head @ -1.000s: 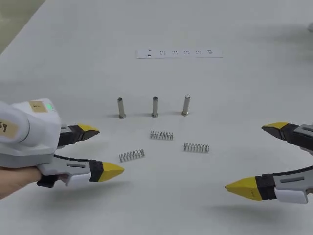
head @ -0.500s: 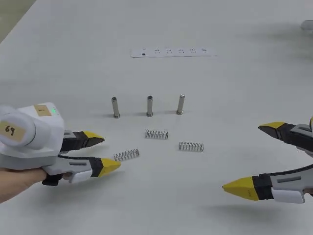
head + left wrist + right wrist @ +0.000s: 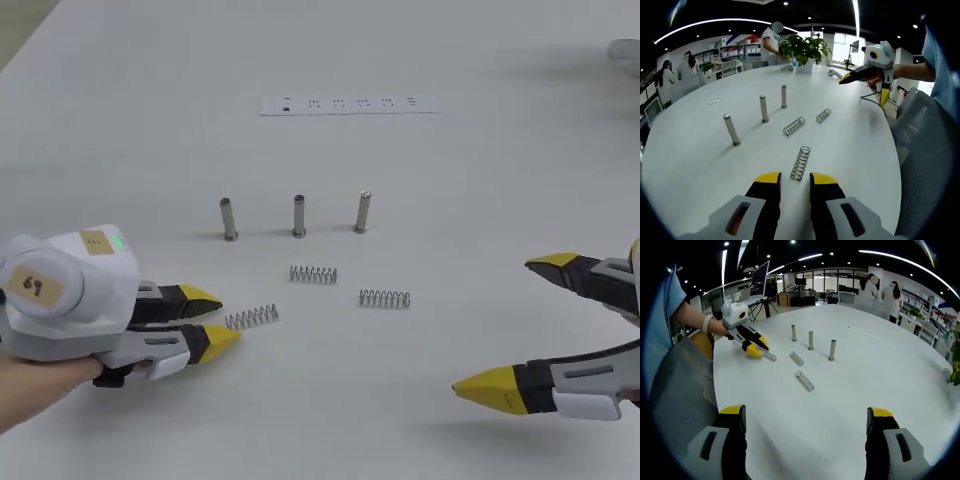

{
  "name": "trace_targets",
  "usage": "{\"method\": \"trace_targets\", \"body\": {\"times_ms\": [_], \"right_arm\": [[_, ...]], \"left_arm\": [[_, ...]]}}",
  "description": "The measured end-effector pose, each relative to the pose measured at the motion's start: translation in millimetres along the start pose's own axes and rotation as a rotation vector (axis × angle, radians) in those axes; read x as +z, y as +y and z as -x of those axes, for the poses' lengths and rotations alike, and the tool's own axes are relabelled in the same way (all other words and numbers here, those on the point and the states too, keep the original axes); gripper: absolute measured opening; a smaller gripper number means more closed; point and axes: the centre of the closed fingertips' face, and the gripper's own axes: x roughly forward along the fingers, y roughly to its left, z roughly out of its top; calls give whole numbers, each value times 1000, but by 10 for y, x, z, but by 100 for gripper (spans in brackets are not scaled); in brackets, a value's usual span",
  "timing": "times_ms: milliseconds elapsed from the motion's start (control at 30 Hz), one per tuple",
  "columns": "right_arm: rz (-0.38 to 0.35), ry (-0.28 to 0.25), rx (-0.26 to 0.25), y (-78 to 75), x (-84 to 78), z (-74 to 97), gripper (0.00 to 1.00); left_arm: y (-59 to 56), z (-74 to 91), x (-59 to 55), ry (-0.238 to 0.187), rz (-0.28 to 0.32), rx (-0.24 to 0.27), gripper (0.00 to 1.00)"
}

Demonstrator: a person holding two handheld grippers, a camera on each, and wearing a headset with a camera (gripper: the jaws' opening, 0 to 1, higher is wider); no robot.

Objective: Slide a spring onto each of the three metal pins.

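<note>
While the desk [image 3: 450,170] carries everything loose, no container in play, we judge the first pick-up is in hand: our left gripper [image 3: 222,317], jaws a narrow gap apart and empty, and our right gripper [image 3: 494,326], wide open and empty, flank three bare upright pins [image 3: 299,215] and three springs [image 3: 313,274] lying before them. Next, the left must straddle the nearest spring [image 3: 251,317], just ahead of its tips.

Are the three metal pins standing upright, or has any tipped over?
Upright, all three: in the head view the left pin, middle pin and right pin stand on their bases in a row.
</note>
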Motion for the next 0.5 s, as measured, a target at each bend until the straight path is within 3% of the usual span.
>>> {"method": "trace_targets", "body": {"times_ms": [500], "right_arm": [[-4,8,6,0,-24,-3,99]], "left_arm": [[-22,-60,7,-6,-10,-6,7]]}}
